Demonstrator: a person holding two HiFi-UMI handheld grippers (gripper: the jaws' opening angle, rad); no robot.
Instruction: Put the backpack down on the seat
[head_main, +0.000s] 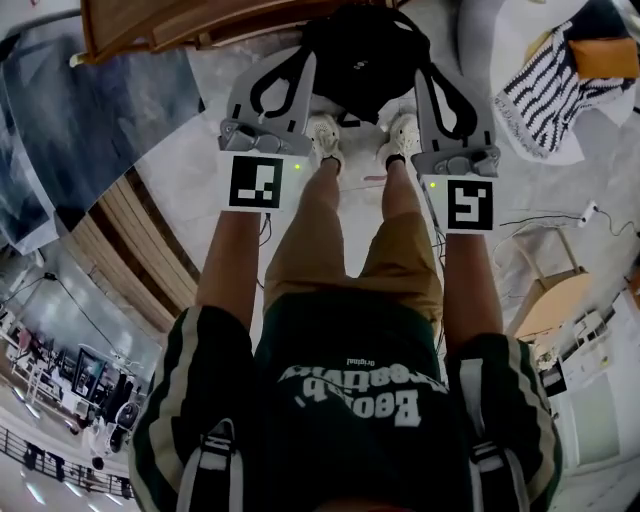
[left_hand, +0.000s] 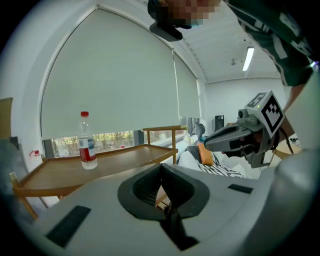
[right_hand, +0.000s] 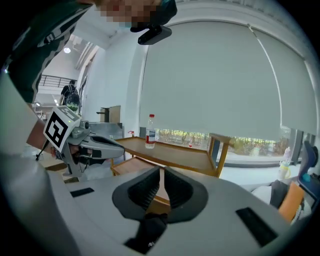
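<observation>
The black backpack hangs in front of the person's legs, above the white shoes. Both grippers hold it from either side. My left gripper is shut at the bag's left edge, and a black strap runs down out of its closed jaws. At the bag's right edge my right gripper is shut too, with a black strap below its pads. The bag's body is hidden in both gripper views. Each gripper shows in the other's view: the right gripper and the left gripper.
A wooden table just ahead carries a water bottle; its edge shows at top left of the head view. To the right is a white seat with a striped cloth and an orange cushion. A wooden stool stands at the right.
</observation>
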